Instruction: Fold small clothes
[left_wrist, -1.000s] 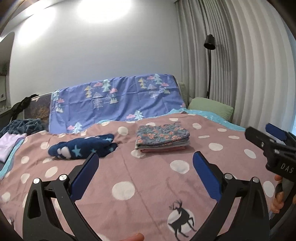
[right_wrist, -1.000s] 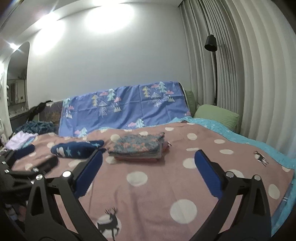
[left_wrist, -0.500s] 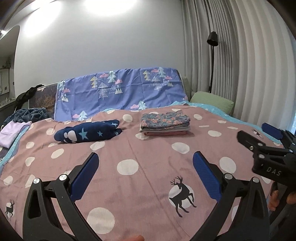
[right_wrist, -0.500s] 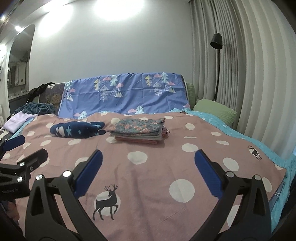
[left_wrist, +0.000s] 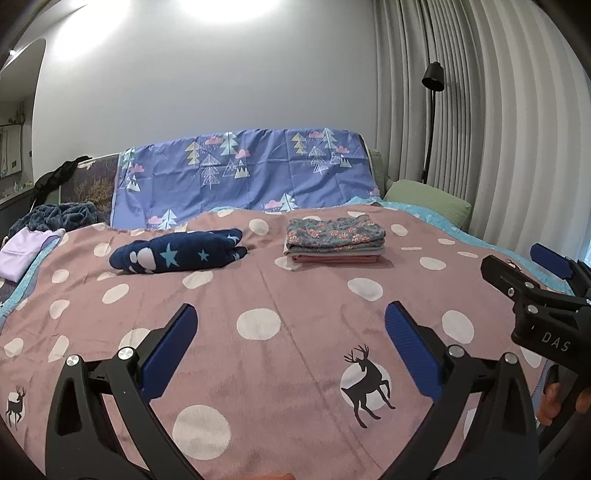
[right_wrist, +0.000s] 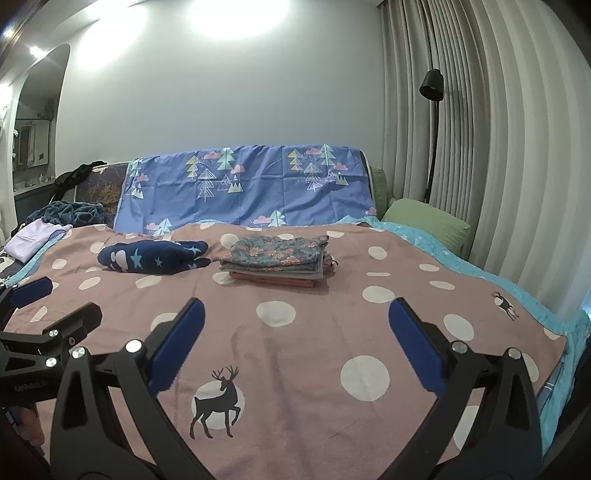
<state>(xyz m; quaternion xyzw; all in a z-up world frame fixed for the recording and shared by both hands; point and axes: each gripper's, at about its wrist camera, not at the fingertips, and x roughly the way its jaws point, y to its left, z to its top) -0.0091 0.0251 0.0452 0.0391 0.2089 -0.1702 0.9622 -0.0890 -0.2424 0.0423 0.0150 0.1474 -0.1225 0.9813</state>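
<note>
Navy star-print fleece garment (left_wrist: 177, 254) lies unfolded far left beside folded floral stack (left_wrist: 334, 240); we hold left gripper (left_wrist: 288, 350) and right gripper (right_wrist: 295, 347) spread, empty, so next we reach for it.

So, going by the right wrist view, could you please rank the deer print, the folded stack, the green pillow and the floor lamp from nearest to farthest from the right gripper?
1. Deer print, just ahead of the right gripper, left.
2. Folded stack, mid-bed.
3. Green pillow, far right corner.
4. Floor lamp, behind the pillow, by the curtain.
</note>
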